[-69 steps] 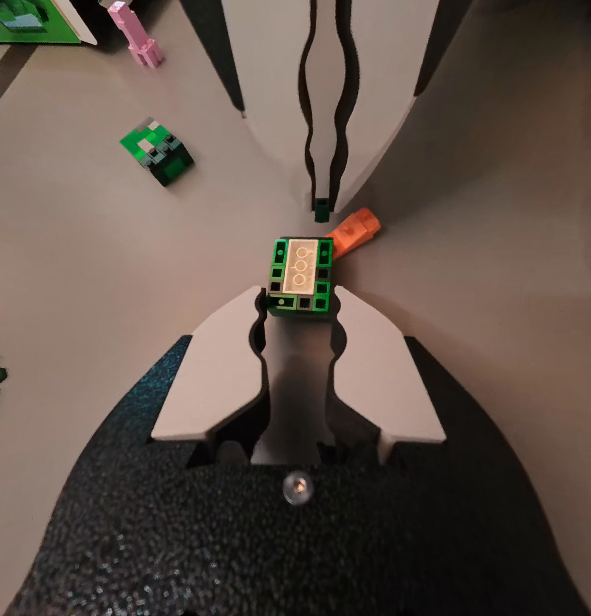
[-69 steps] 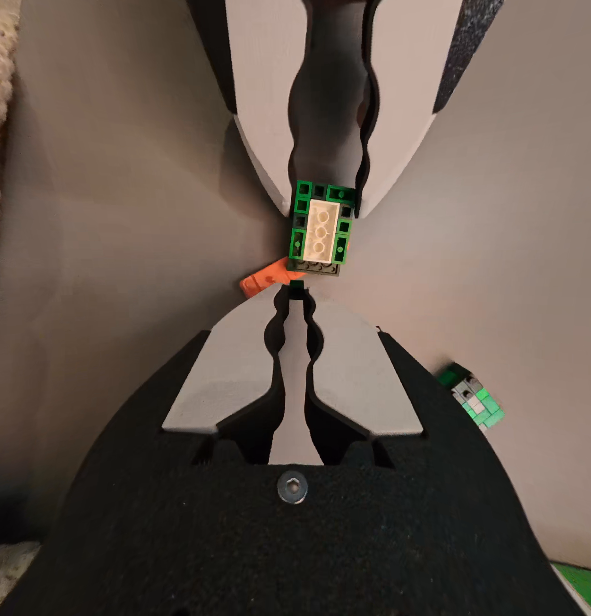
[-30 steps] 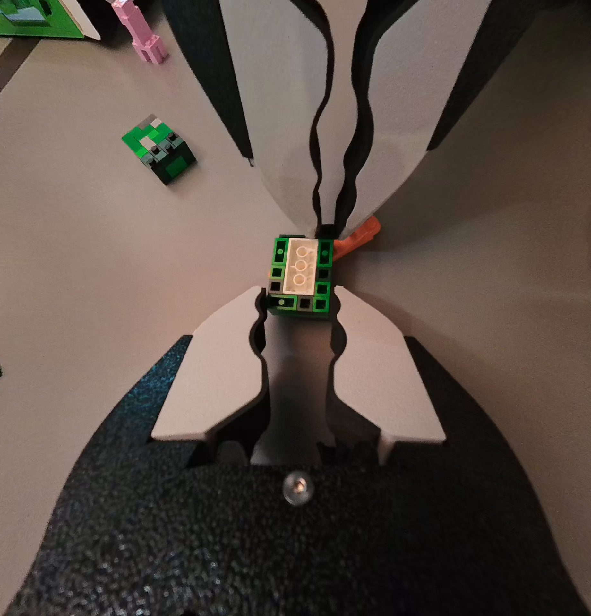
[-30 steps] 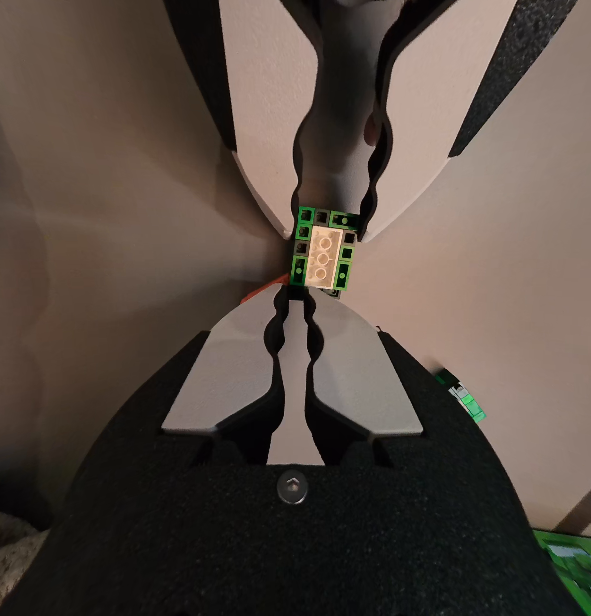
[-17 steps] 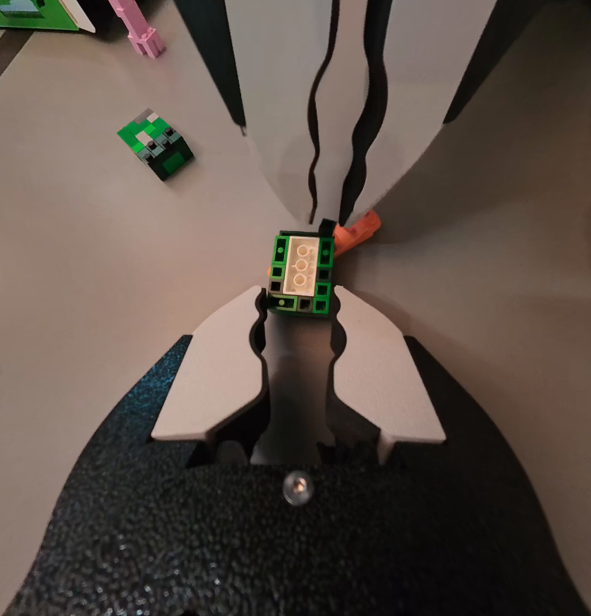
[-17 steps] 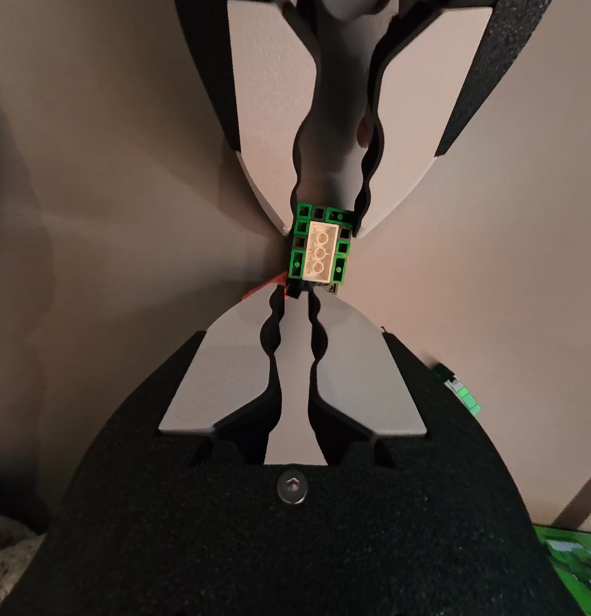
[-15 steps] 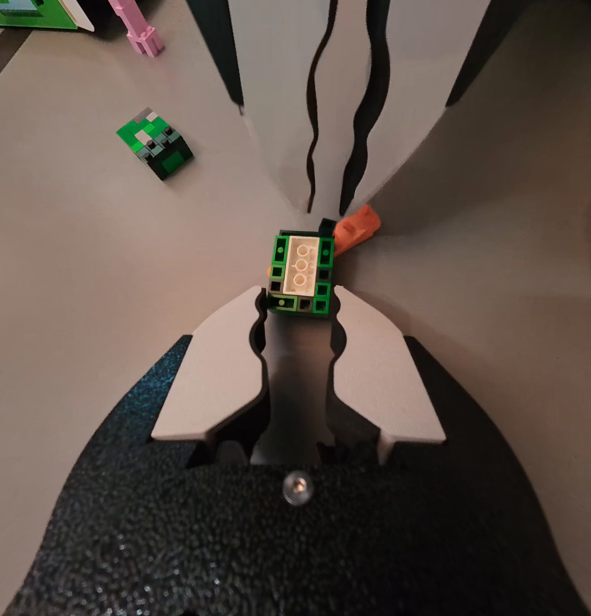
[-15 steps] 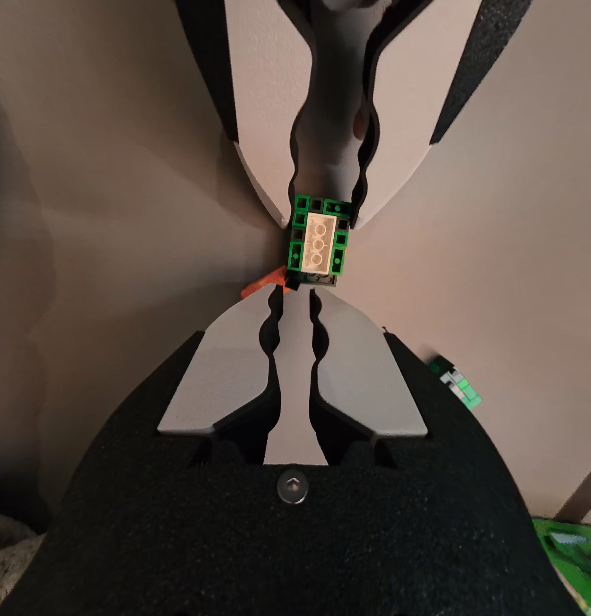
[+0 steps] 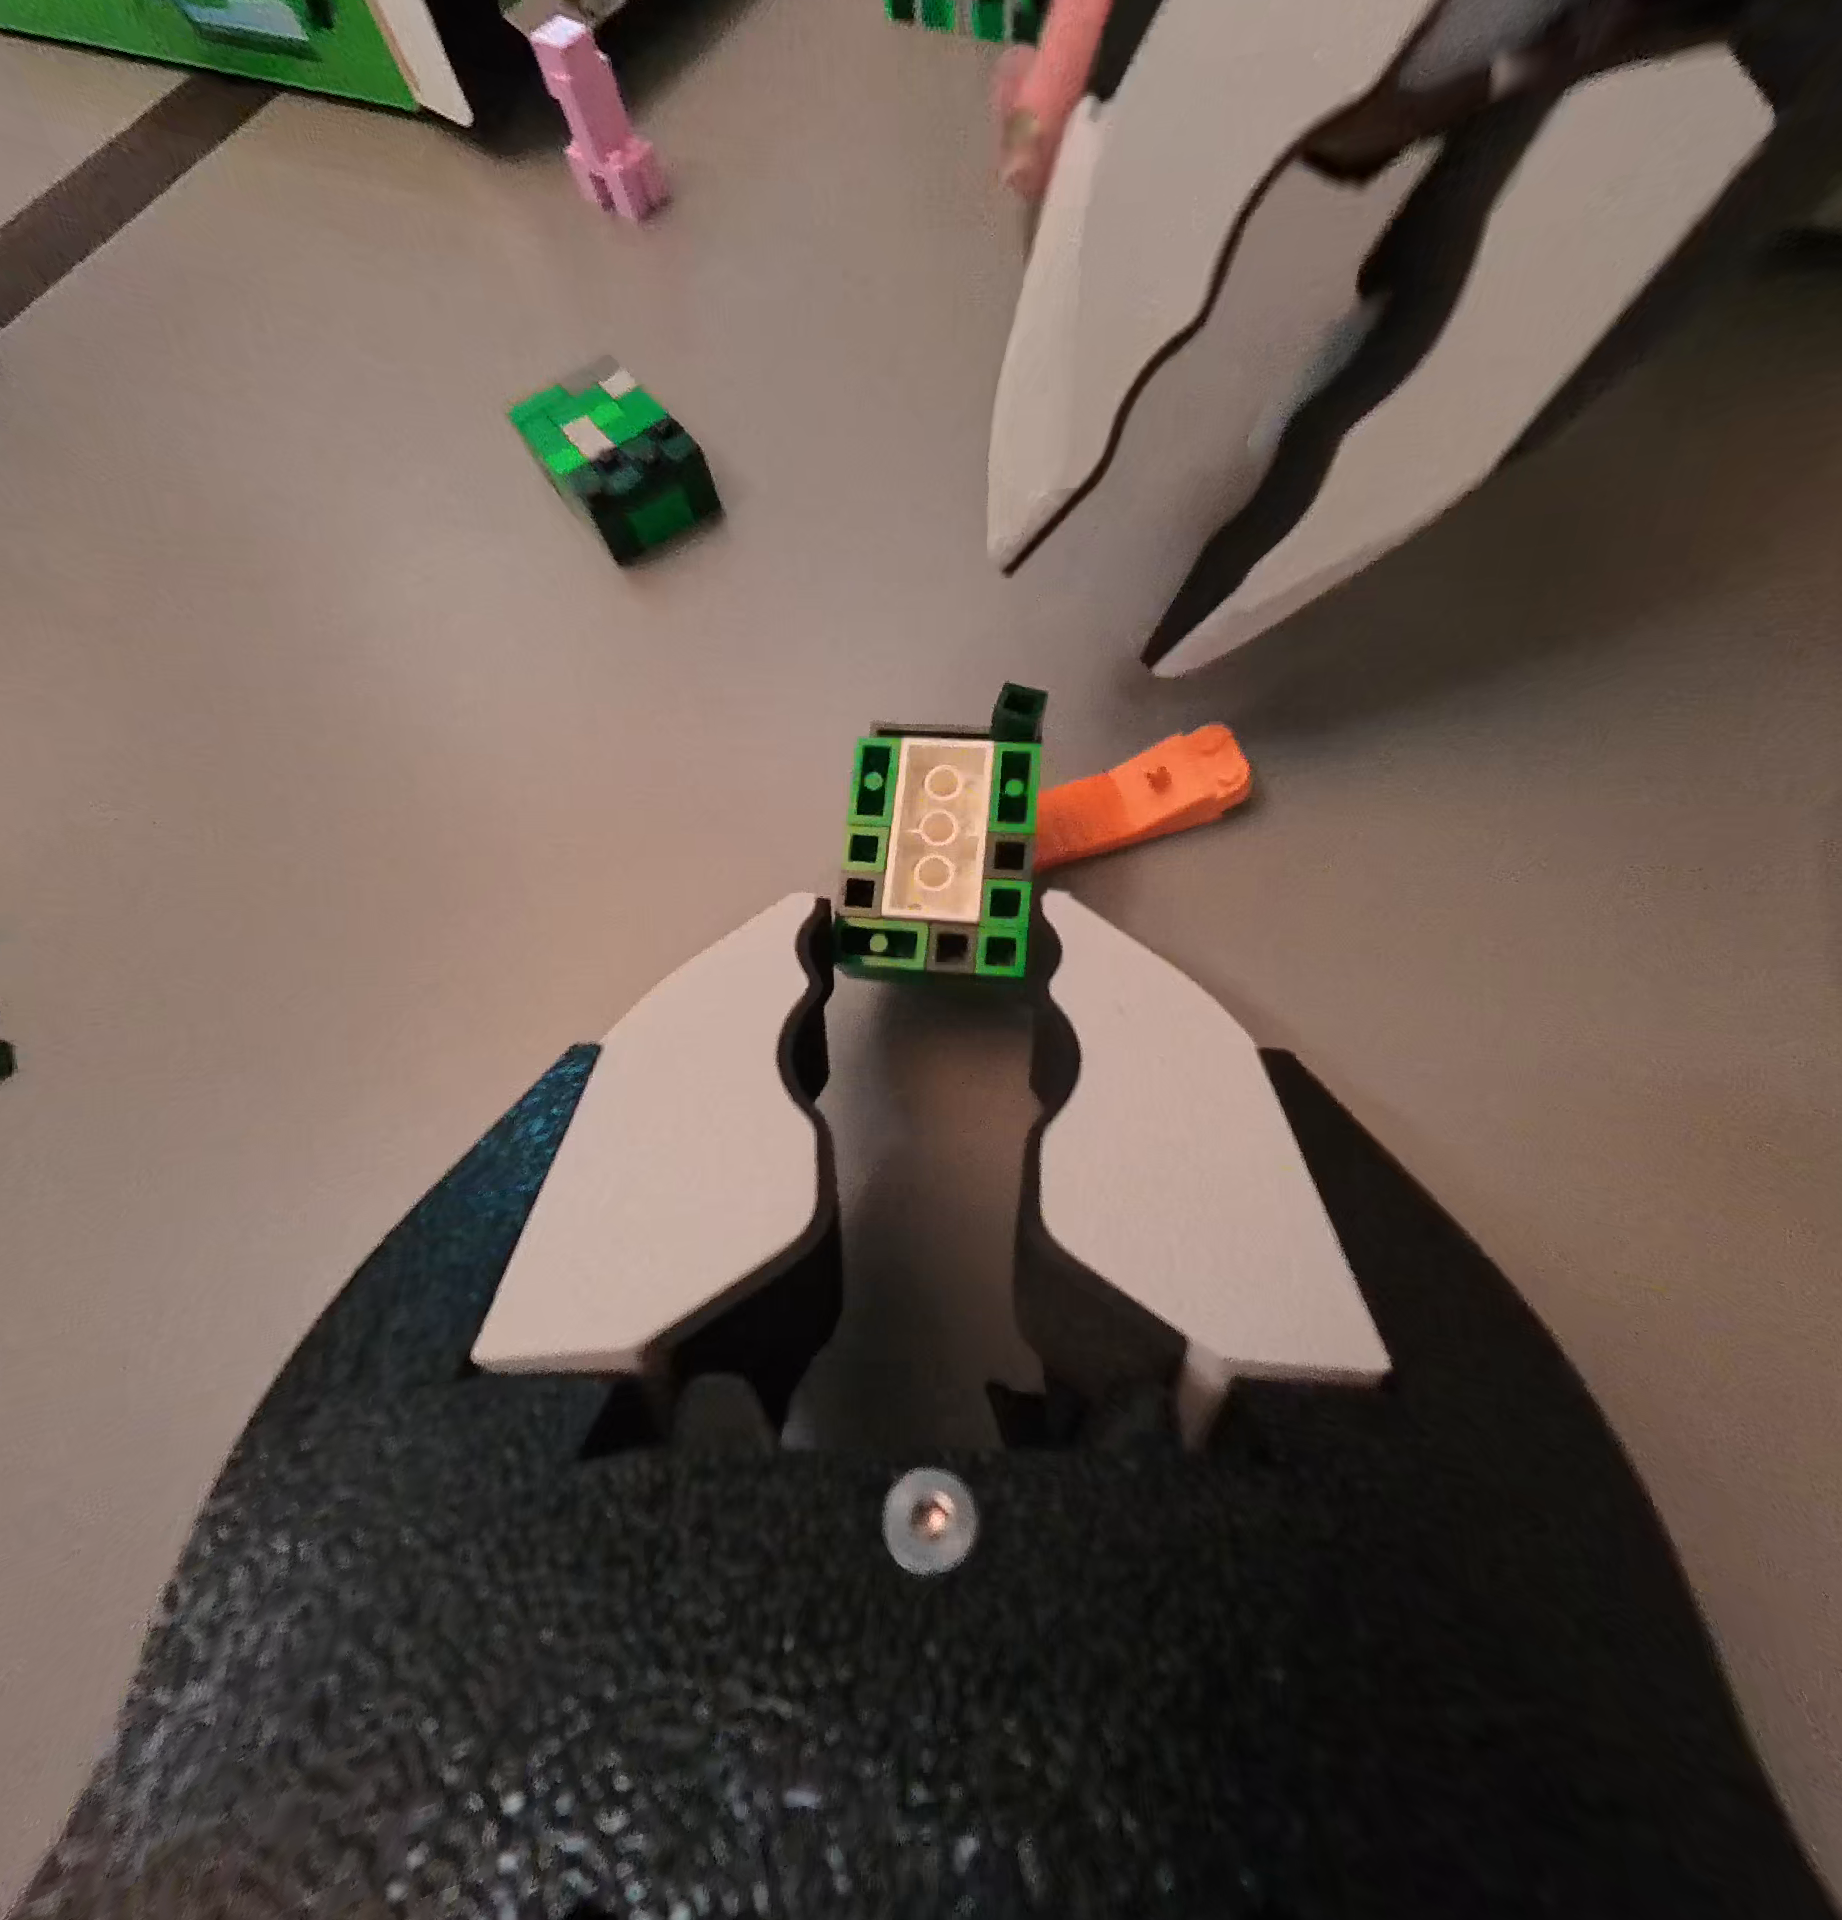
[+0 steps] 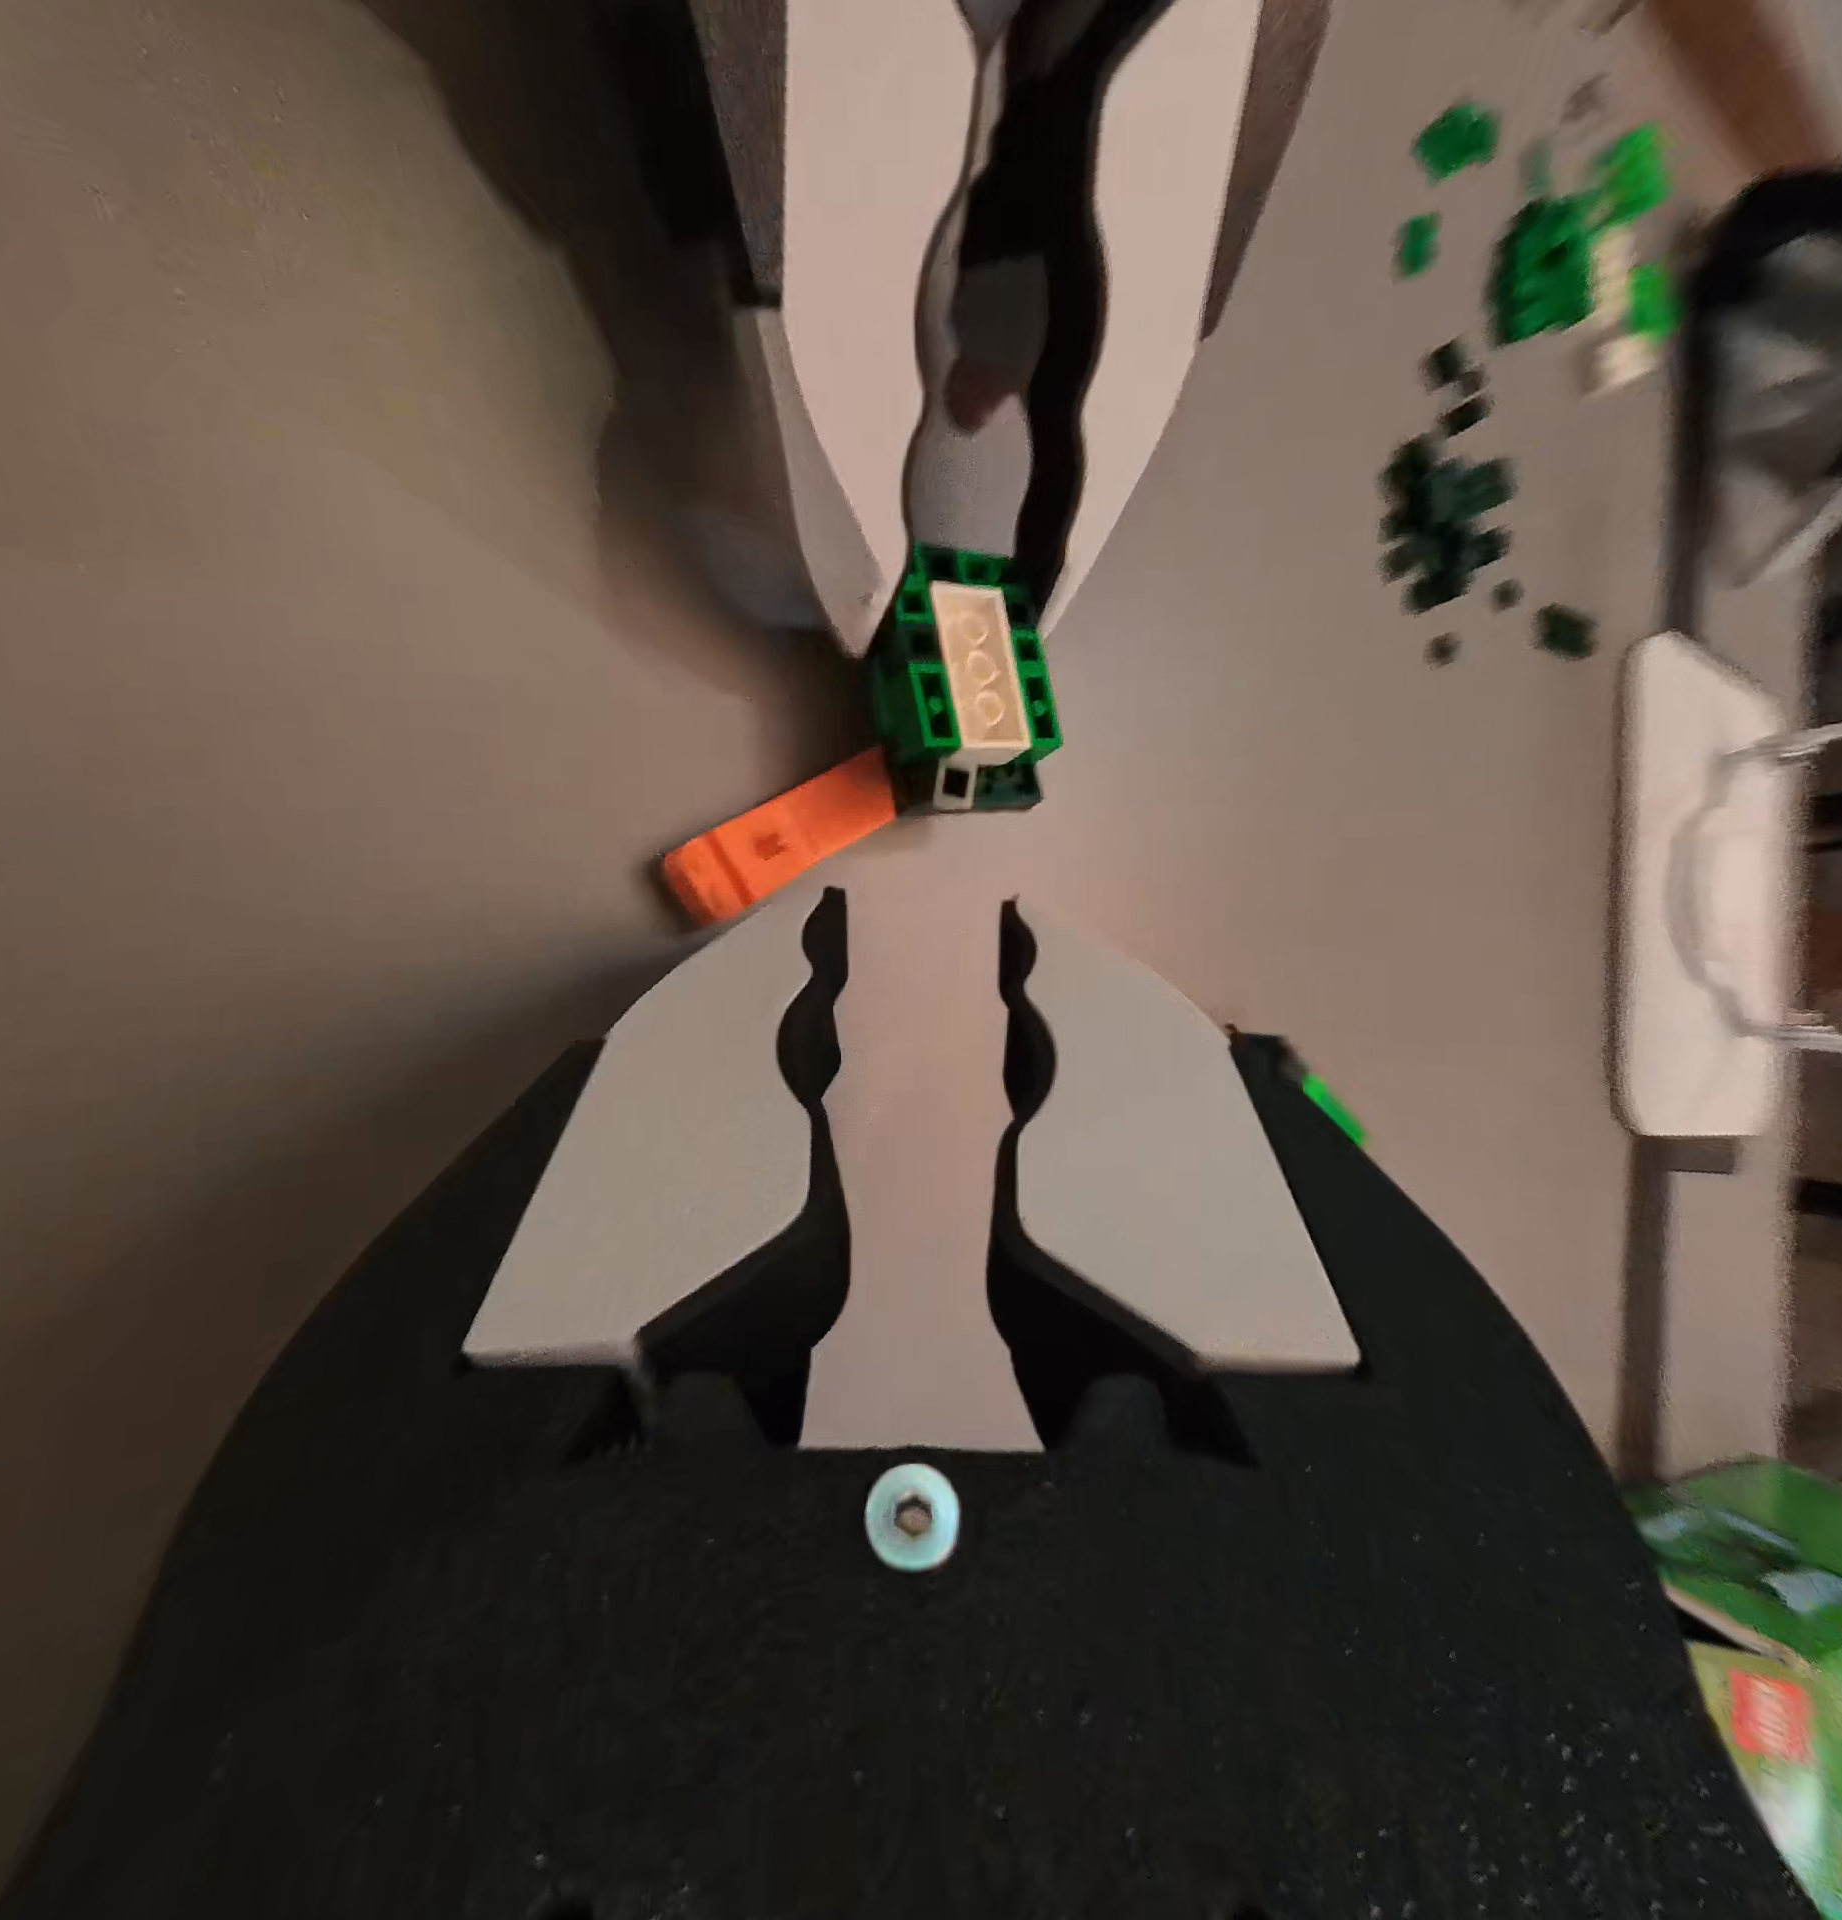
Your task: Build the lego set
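Green box [image 10: 1821, 1621] at table edge, red logo patch, wording not transcribed. Left gripper [image 9: 927, 925] clamped on green-and-white block assembly [image 9: 938, 847], above grey table [image 9: 273, 727]. Right gripper [image 10: 922, 904] spread, empty. Orange brick separator [image 9: 1145, 795] beside assembly; second green build [image 9: 616, 468], pink figure [image 9: 595, 114] beyond.

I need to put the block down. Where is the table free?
Free: the grey table between the small green model and the held green block. Crowded: beside the orange piece and near the right gripper.
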{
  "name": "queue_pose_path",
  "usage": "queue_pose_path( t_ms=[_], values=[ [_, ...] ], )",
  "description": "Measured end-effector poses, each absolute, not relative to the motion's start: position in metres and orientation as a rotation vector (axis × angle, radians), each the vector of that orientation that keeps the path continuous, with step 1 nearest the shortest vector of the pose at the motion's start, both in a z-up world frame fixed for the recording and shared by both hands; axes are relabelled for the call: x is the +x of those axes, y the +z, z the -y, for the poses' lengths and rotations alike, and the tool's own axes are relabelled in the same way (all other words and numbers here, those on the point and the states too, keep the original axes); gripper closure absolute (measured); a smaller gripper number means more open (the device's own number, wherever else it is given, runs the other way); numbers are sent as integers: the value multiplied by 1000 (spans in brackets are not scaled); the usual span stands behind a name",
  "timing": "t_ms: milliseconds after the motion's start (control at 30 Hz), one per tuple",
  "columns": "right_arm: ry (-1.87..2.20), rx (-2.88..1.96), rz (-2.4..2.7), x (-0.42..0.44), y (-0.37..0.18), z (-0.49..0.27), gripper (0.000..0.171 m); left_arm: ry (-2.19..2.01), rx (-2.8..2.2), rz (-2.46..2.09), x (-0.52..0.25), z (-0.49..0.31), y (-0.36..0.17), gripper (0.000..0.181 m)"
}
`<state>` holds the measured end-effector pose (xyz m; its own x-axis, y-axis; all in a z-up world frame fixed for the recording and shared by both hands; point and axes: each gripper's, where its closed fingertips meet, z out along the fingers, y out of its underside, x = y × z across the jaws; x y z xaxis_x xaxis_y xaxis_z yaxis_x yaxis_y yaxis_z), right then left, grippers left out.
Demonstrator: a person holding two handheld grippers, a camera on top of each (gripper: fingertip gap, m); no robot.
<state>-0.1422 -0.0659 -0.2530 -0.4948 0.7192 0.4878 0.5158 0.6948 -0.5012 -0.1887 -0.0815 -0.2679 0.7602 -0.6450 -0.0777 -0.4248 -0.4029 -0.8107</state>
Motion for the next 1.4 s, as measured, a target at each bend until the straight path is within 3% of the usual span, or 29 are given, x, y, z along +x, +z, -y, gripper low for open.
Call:
queue_pose_path(
  t_ms=[100, 367, 900, 1267, 1400],
  values=[
    [281, -783, 2034, -153, -239, 64, 129, -356, -2025, -711, -191, 77, -257, 145],
    [-135, -437, 1771, -172, -216, 54, 120, -505, -1948, -550, -196, 74, -236, 145],
    [-393, -168, 1704, -186, -216, 55, 149, -593, -1949, -531, -191, 76, -235, 145],
    [-404, 144, 1776, -181, -225, 65, 149, -614, -2004, -595, -186, 82, -245, 146],
    [-285, 11, 1824, -180, -224, 62, 151, -581, -1985, -613, -184, 81, -244, 145]
  ],
)
